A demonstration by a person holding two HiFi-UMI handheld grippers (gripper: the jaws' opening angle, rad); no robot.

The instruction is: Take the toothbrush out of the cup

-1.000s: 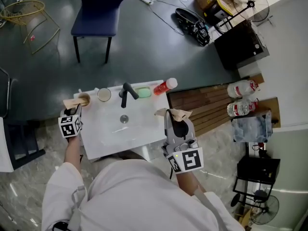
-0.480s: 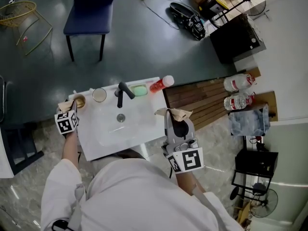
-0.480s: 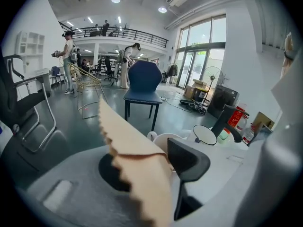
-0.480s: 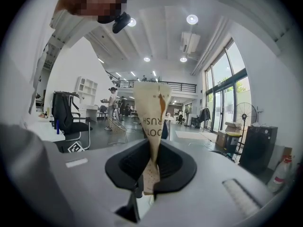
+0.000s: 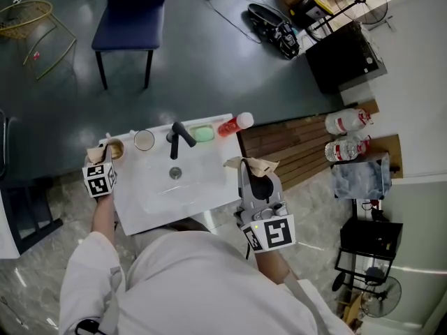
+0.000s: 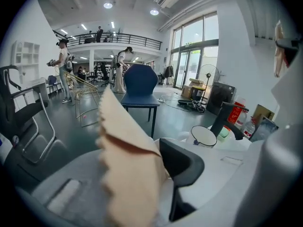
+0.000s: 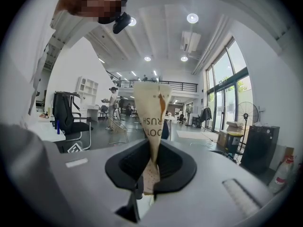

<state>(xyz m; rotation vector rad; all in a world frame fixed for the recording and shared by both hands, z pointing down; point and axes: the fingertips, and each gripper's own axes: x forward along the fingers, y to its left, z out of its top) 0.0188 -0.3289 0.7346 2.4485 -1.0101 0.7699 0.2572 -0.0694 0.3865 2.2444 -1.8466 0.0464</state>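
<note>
Paper-wrapped toothbrush (image 6: 125, 160) at the brown cup (image 5: 116, 147) on the white counter's (image 5: 150, 211) back left corner, cup's inside hidden, left gripper (image 5: 103, 152) fingers just closed onto the wrapper, right gripper (image 5: 253, 167) fingers narrow, pinching a printed paper sleeve (image 7: 152, 112), its contents unseen

The basin's (image 5: 157, 190) middle lies open; faucet (image 5: 180, 137), cup (image 5: 144, 139), soap (image 5: 203, 132) and red bottle (image 5: 235, 123) crowd its back rim.
</note>
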